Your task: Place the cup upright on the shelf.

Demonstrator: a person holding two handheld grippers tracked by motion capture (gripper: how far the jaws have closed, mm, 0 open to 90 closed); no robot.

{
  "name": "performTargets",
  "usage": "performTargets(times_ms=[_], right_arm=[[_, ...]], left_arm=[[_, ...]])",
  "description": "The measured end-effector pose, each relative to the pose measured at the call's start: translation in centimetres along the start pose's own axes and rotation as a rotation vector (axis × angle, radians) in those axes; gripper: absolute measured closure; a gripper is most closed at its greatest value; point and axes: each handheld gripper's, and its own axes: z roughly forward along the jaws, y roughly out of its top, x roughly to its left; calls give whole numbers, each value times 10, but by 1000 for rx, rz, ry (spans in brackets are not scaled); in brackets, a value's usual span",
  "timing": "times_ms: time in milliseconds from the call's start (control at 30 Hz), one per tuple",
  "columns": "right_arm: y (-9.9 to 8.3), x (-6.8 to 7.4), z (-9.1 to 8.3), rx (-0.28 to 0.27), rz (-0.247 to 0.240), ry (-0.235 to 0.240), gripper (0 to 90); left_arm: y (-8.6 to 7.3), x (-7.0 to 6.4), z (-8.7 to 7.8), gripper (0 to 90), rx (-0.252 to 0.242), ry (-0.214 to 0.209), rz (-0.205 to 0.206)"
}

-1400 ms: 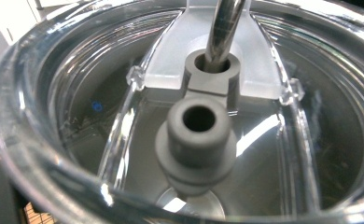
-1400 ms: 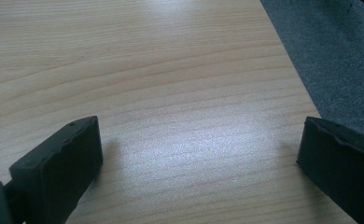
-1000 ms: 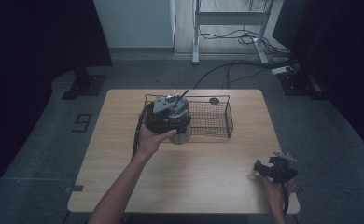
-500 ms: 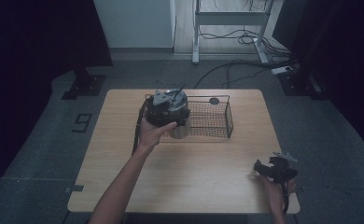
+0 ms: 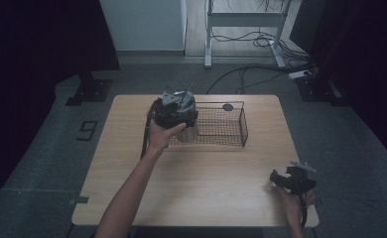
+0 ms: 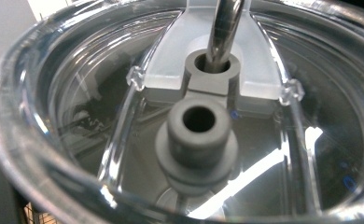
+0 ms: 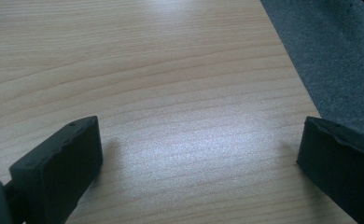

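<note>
The table (image 7: 161, 84) is pale wood with fine grain, matt with a soft sheen. The basket (image 5: 221, 126) is thin dark wire mesh. The cup's lid (image 6: 101, 154) is clear, glossy plastic — its stopper (image 6: 198, 140) matt grey, rubbery-looking — and the straw (image 6: 224, 28) polished metal.

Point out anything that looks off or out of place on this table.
Nothing stands out. The left gripper hangs over a clear plastic container at the wire basket's left end; nothing looks spilled or broken. The right gripper rests open on bare table.
</note>
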Motion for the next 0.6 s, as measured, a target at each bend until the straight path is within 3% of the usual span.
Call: performTargets(times_ms=[400, 600], right_arm=[[0, 0, 0, 1, 1, 0, 0], [0, 0, 0, 1, 1, 0, 0]], left_arm=[[11, 16, 16, 41, 11, 44, -23], [13, 19, 27, 41, 3, 46, -2]])
